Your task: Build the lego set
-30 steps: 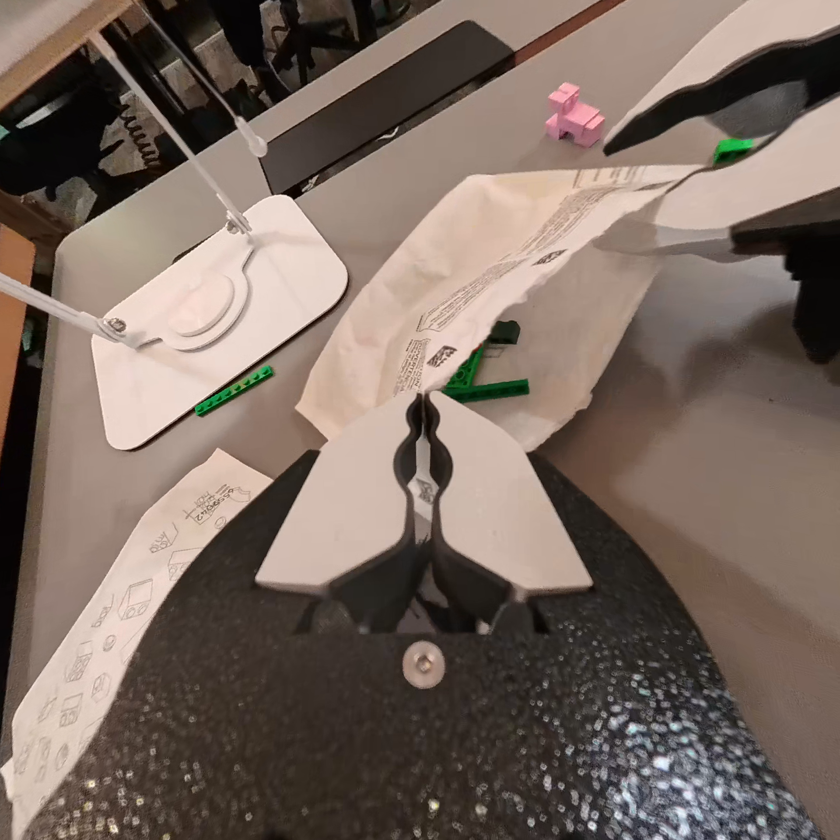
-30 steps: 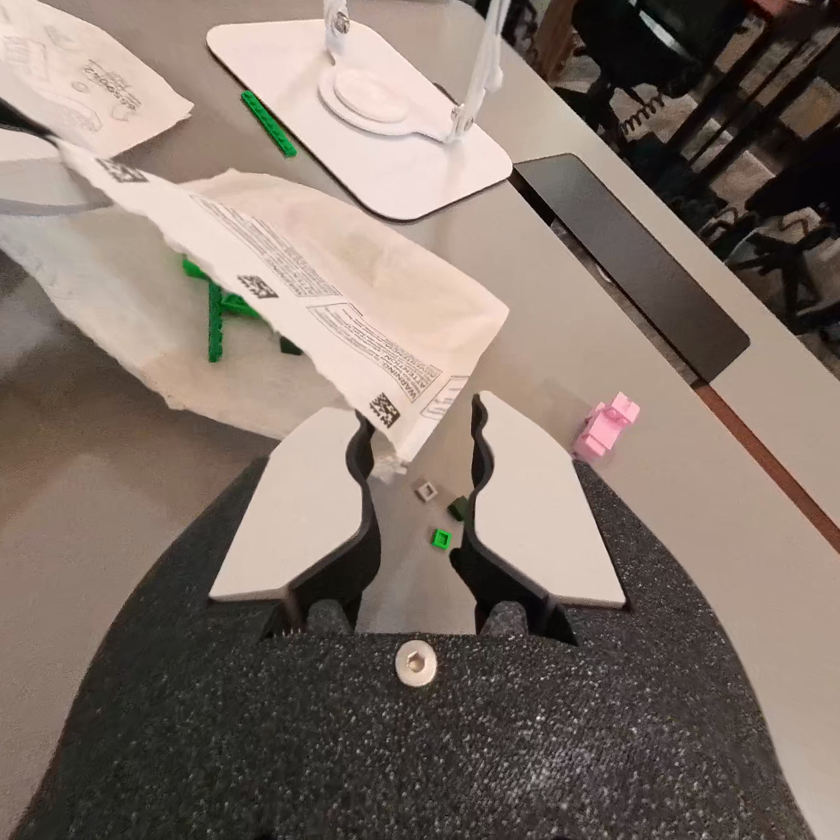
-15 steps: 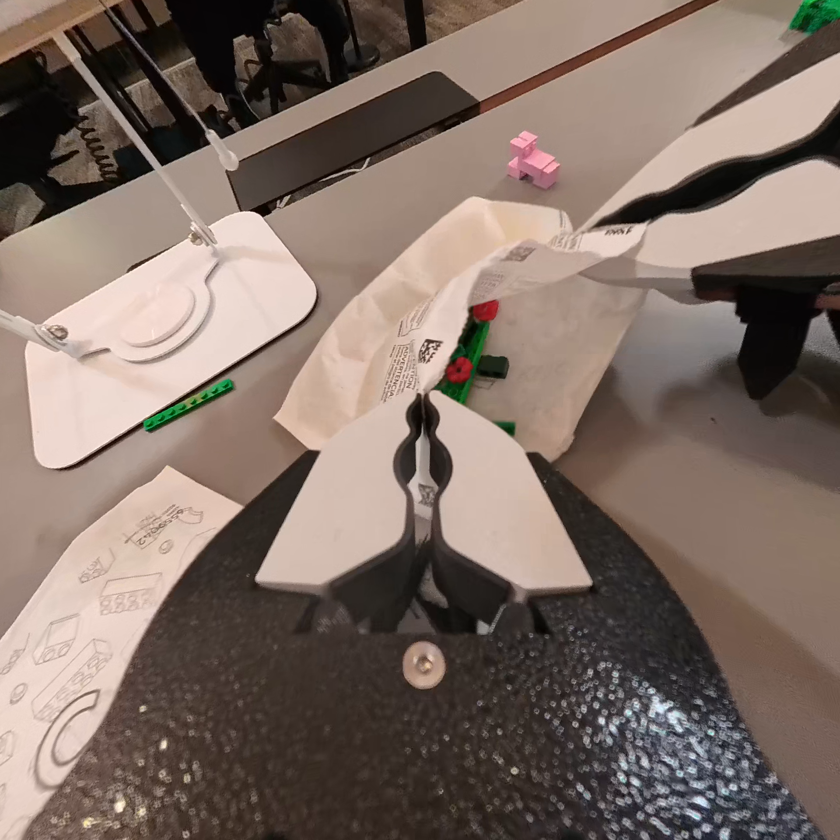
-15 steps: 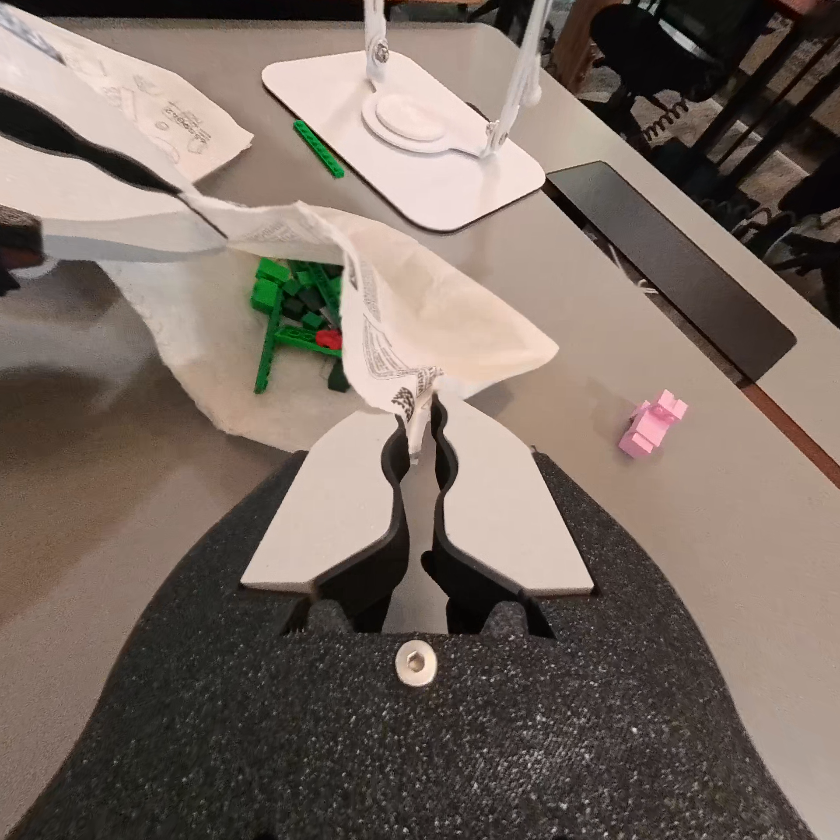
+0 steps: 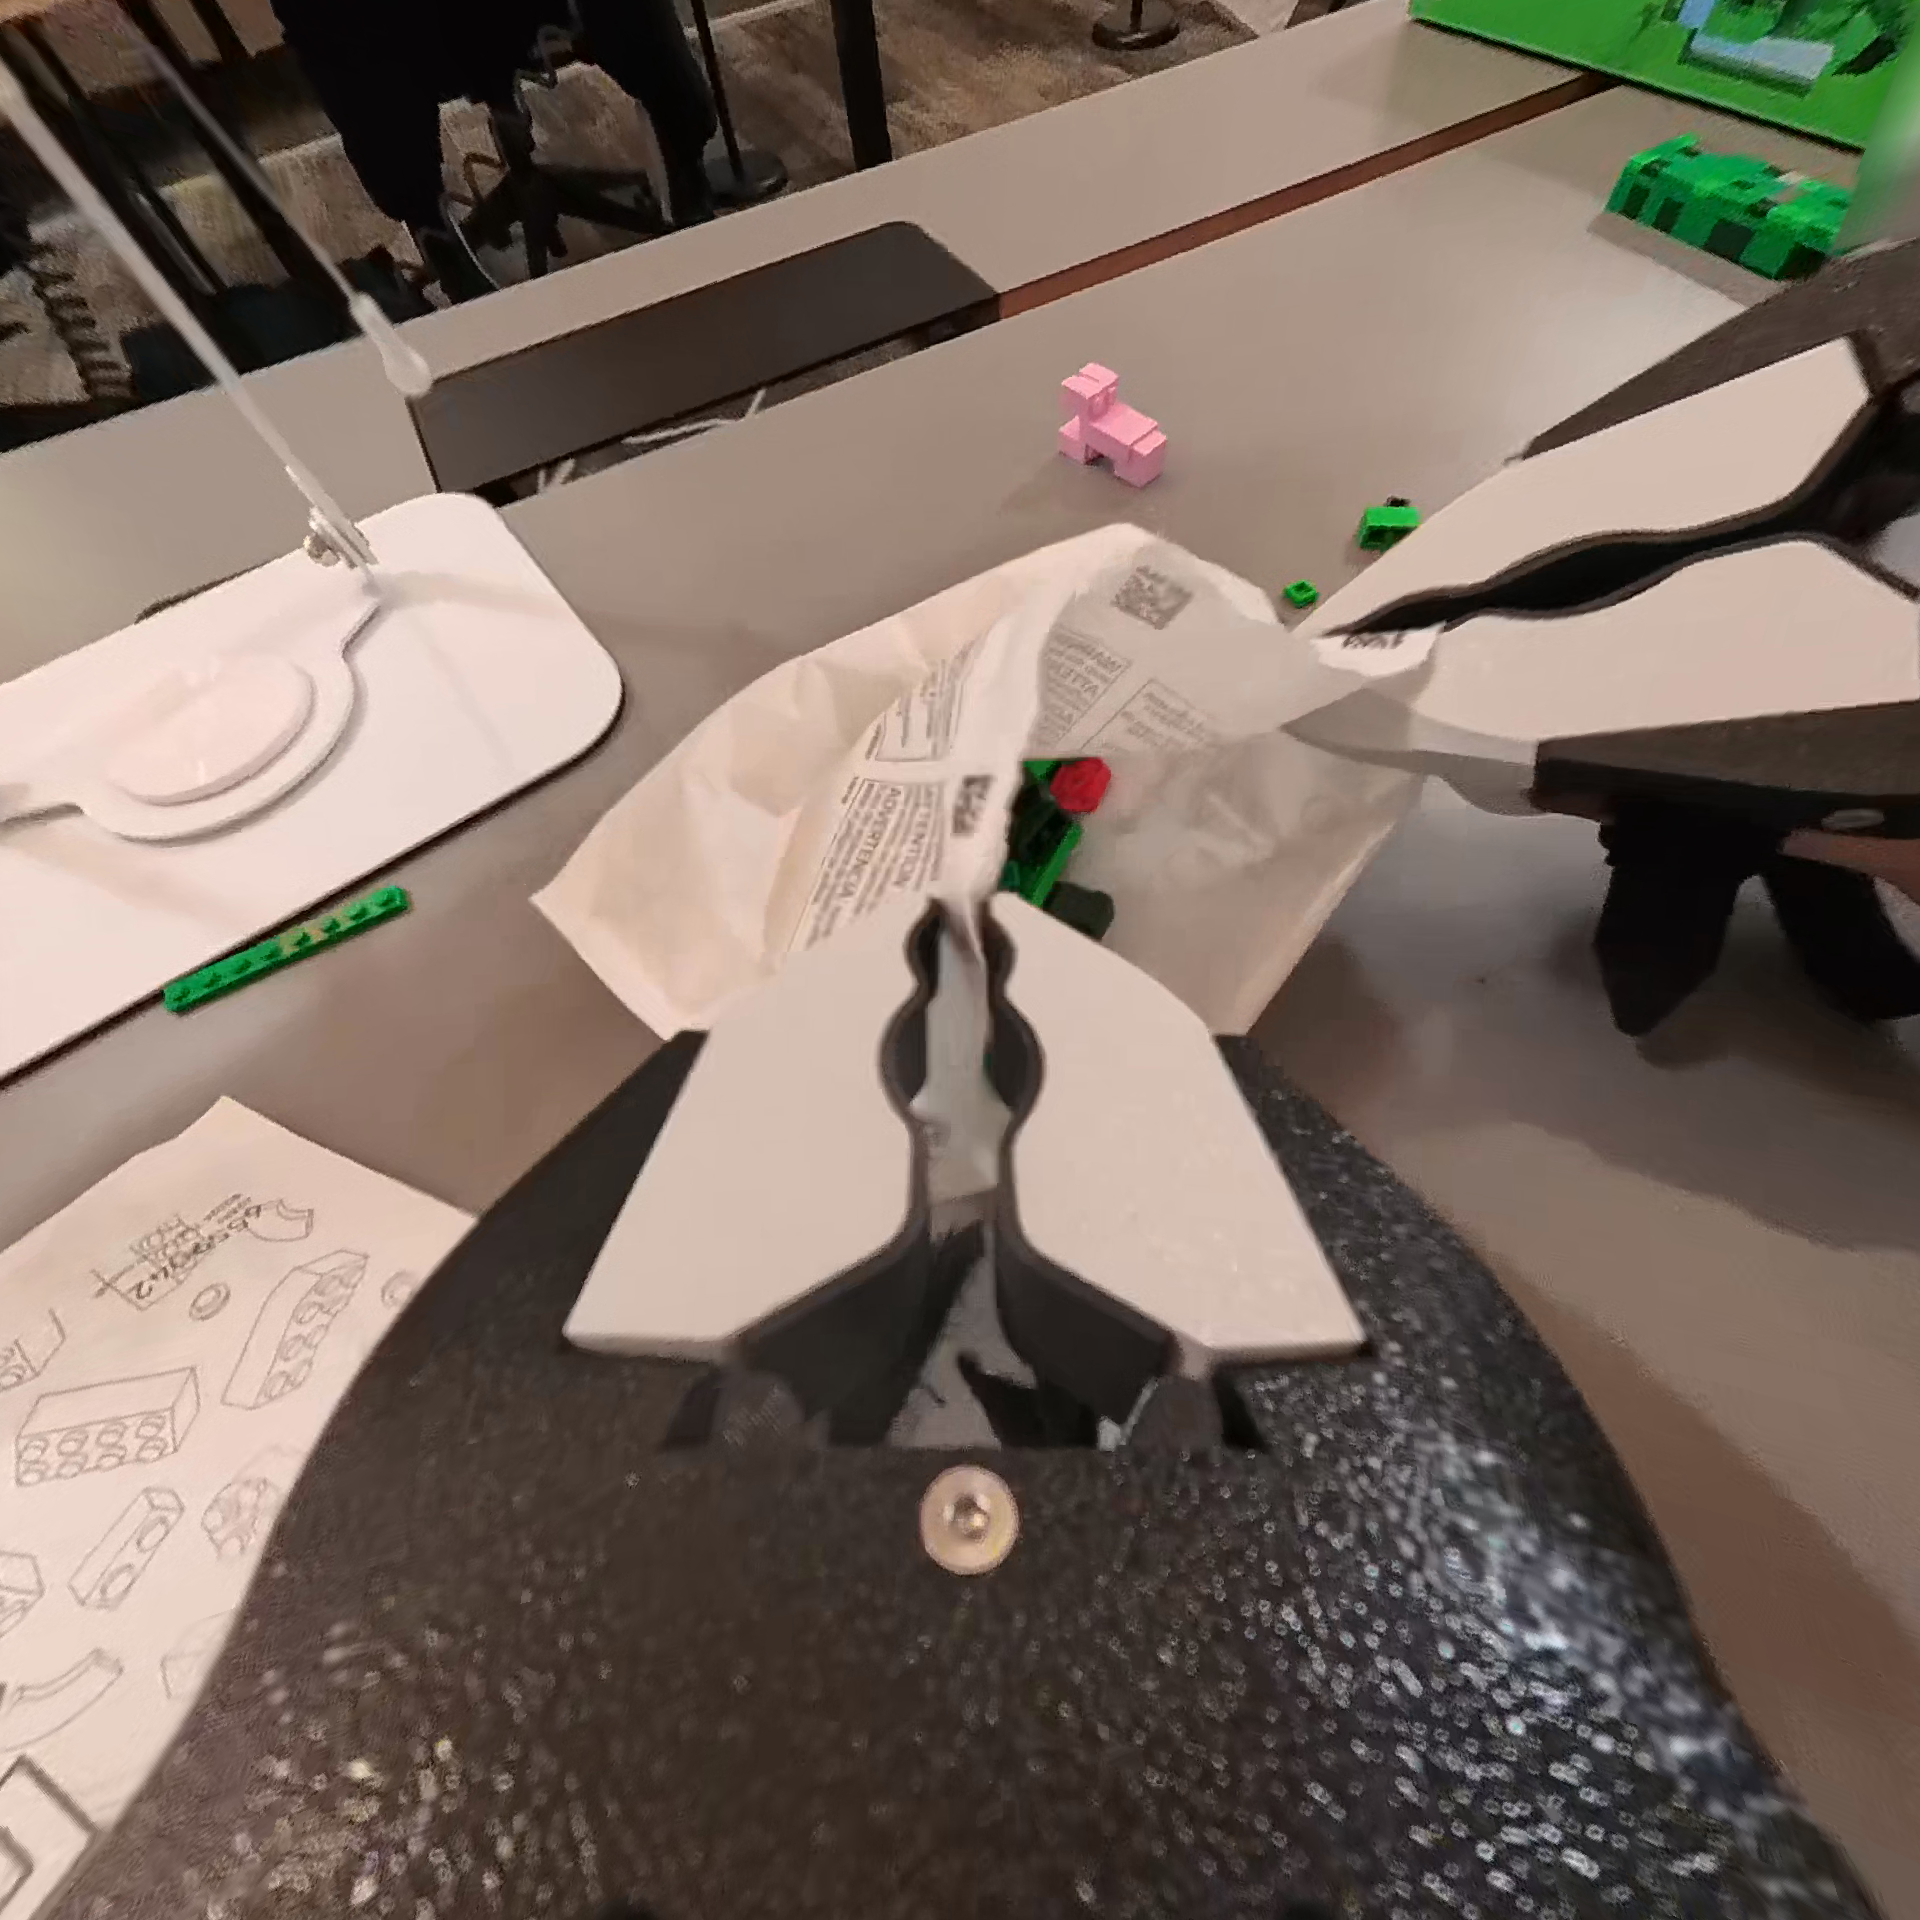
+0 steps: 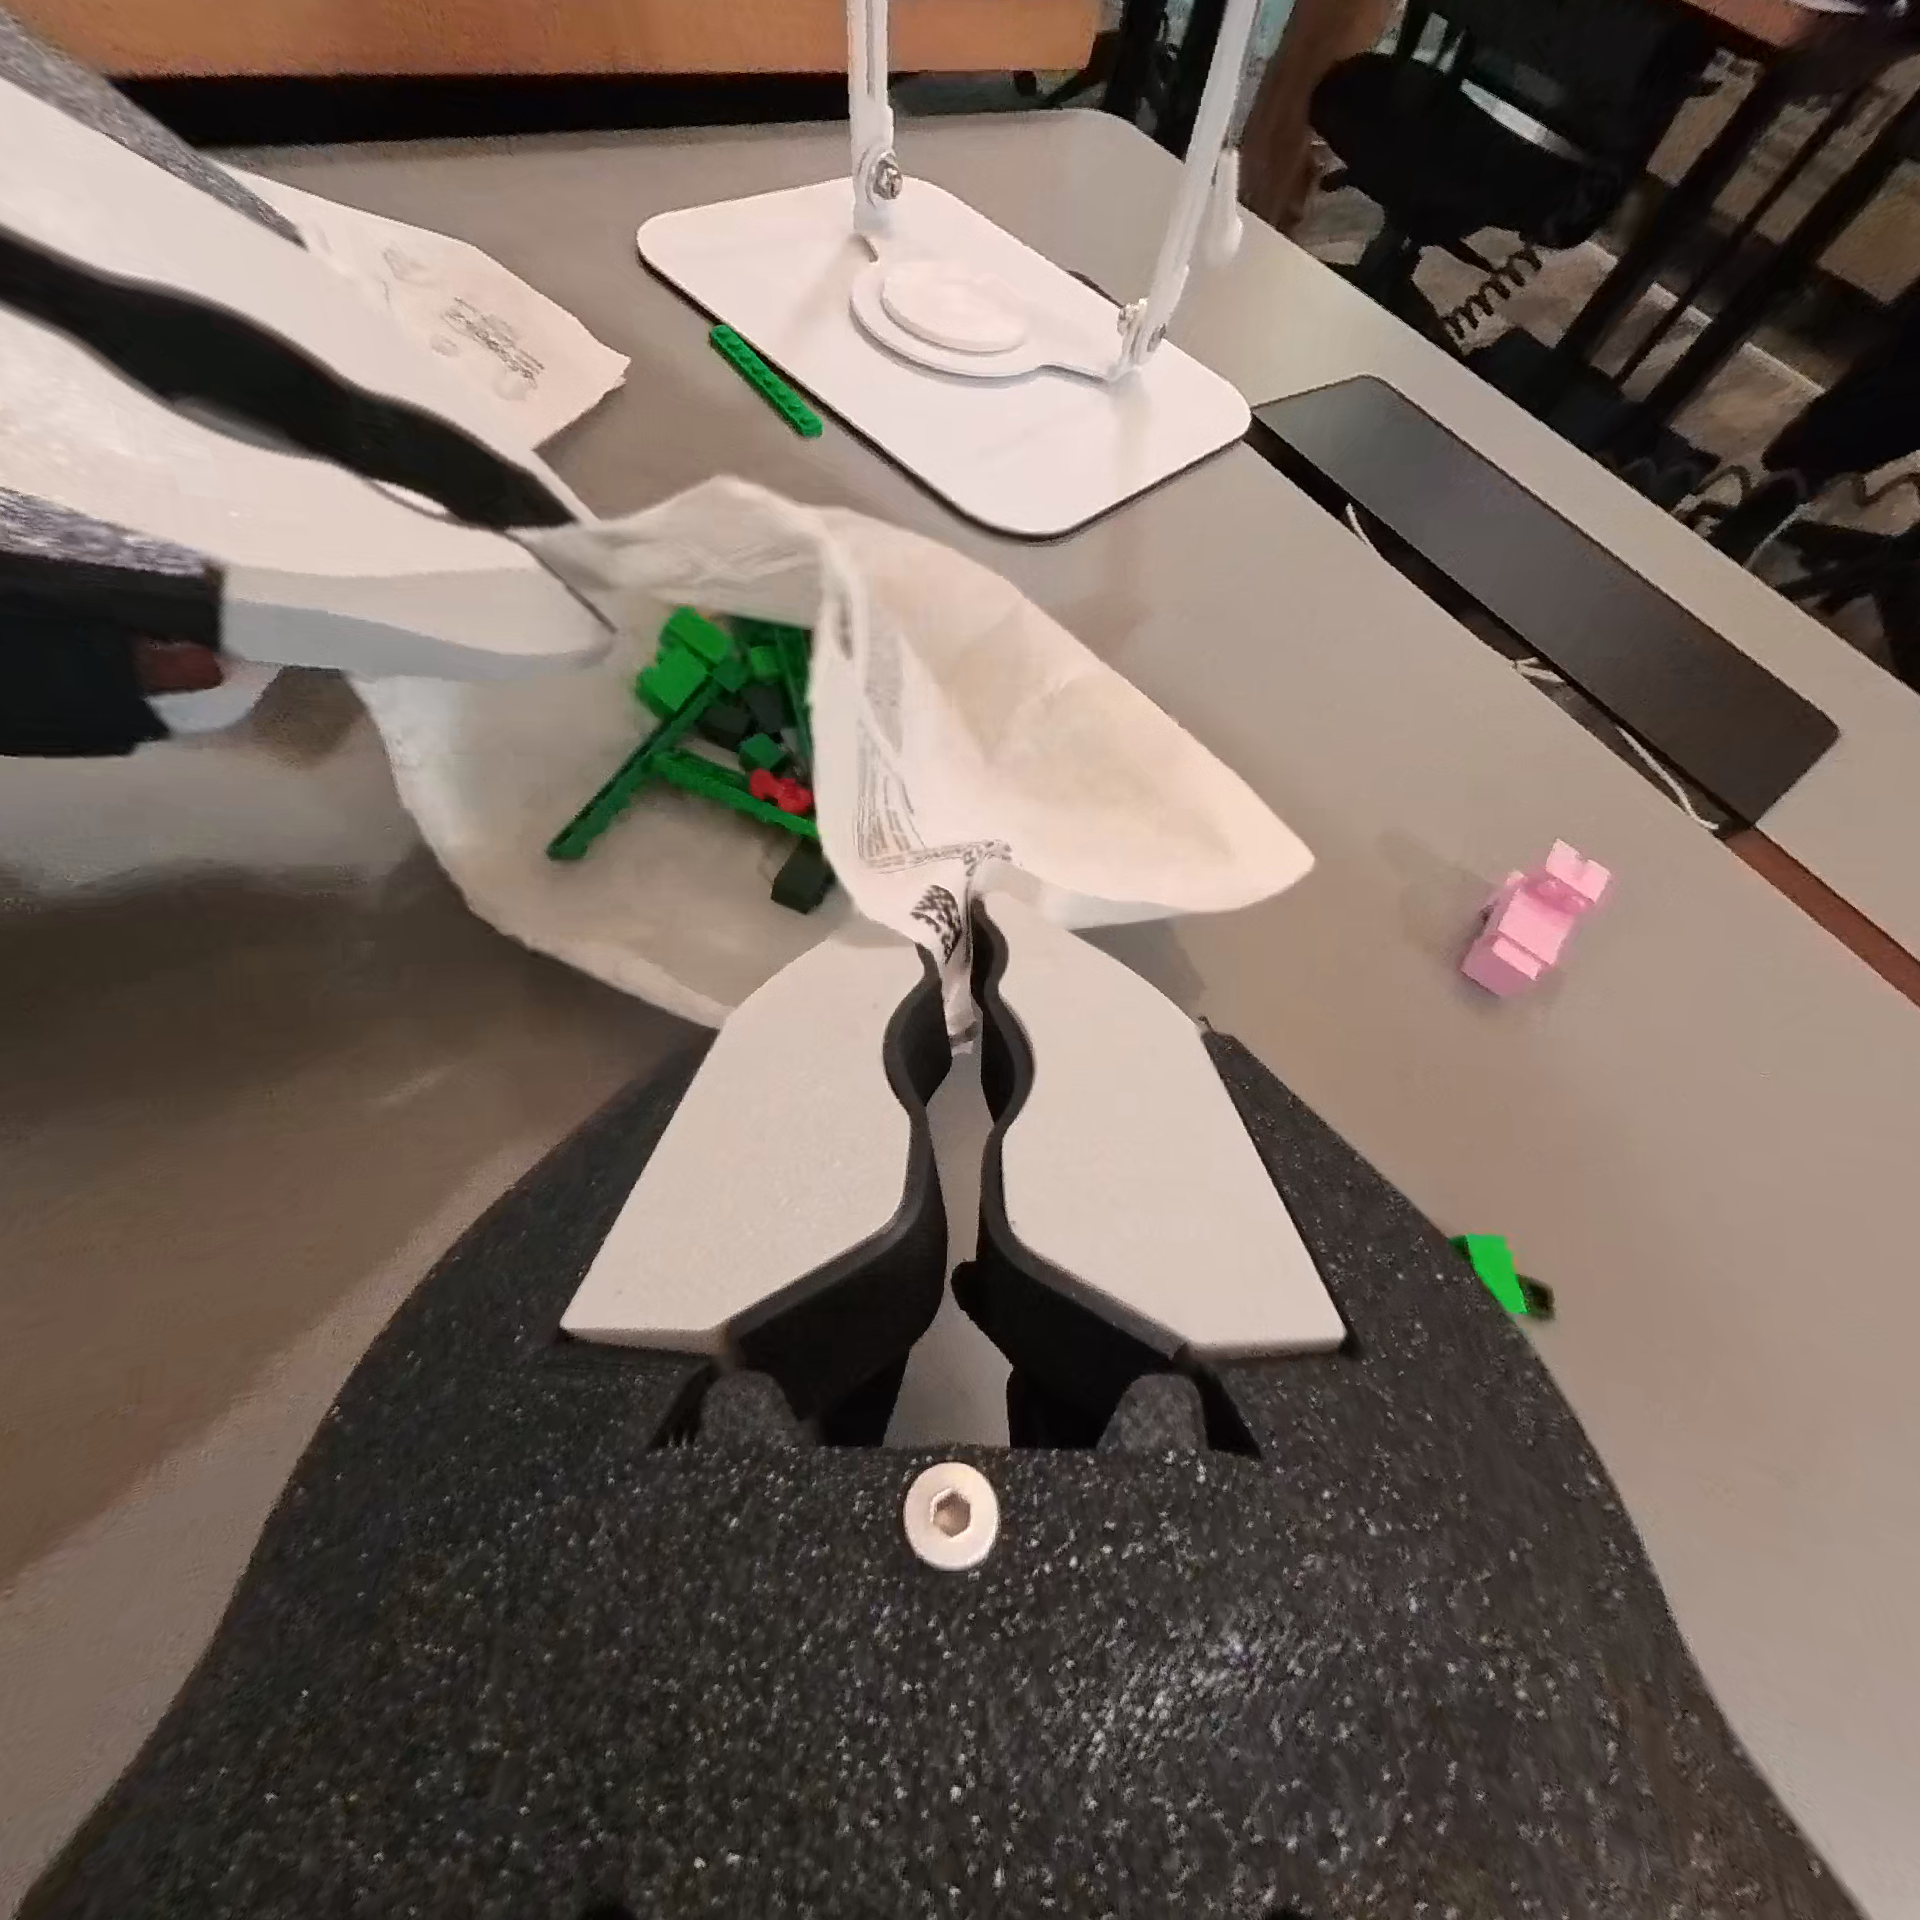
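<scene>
On the grey desk (image 5: 1455,1143) lies a torn white paper bag (image 5: 769,790), its mouth pulled apart by both tongs. The left tongs (image 5: 961,940) are pinched on a twisted strip of the bag's printed edge; the right tongs (image 6: 961,951) are clamped narrow on the opposite torn edge. Each wrist view also shows the other tongs from the side, gripping the paper.

Only the left wrist view shows a green built model (image 5: 1725,208) and a green box (image 5: 1662,42) at the far right corner, plus two small green pieces (image 5: 1387,525) loose near the right tongs. Only the right wrist view looks well into the bag.

Inside the bag sits a heap of lego pieces (image 6: 717,727): long green plates, dark green blocks and a small red piece (image 6: 779,790).

A pink blocky figure (image 5: 1110,426) stands beyond the bag. A long studded green plate (image 5: 286,951) lies just beside the smooth white stand base (image 5: 312,686) with rounded corners. A printed instruction sheet (image 5: 135,1434) lies at the near left edge. The tongs' bodies are speckled black, their fingers (image 5: 769,1184) flat and pale grey.
</scene>
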`<state>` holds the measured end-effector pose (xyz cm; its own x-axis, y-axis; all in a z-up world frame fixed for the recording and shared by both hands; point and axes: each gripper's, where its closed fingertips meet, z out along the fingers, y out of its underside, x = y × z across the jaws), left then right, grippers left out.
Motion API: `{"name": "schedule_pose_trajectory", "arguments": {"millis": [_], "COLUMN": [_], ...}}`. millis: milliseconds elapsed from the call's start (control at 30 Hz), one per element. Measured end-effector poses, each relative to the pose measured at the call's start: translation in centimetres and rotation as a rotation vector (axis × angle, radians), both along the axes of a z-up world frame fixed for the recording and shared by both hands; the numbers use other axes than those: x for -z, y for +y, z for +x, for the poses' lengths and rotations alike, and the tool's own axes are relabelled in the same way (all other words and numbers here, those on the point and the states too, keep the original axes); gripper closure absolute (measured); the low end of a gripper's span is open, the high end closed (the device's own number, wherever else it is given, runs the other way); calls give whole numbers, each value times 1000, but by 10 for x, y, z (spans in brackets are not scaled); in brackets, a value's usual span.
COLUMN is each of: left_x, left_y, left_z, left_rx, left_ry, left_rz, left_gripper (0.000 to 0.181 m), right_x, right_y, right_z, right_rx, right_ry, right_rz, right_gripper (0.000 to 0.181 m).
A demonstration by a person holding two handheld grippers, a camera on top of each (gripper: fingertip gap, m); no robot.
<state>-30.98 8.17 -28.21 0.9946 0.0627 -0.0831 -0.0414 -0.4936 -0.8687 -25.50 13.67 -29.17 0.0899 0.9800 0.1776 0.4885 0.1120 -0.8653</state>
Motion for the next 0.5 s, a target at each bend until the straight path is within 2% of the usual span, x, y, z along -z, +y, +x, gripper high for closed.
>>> {"name": "schedule_pose_trajectory", "arguments": {"millis": [133,233,367,500], "left_x": [-1,-18,-49,-45], "left_y": [-22,-49,-99,-141], "left_z": [4,7,-22,-60], "left_rx": [33,63,15,-36], "left_ry": [-38,-18,92,214], "left_rz": [-7,25,56,-63], "left_gripper": [145,142,140,130], "right_x": [0,0,-1,-2], "right_y": [0,-2,0,2], "right_z": [2,1,2,5], "right_rx": [20,25,44,62], "right_ry": [7,3,7,6], "right_rz": [-15,1,8,18], "right_gripper": [181,181,181,181]}}
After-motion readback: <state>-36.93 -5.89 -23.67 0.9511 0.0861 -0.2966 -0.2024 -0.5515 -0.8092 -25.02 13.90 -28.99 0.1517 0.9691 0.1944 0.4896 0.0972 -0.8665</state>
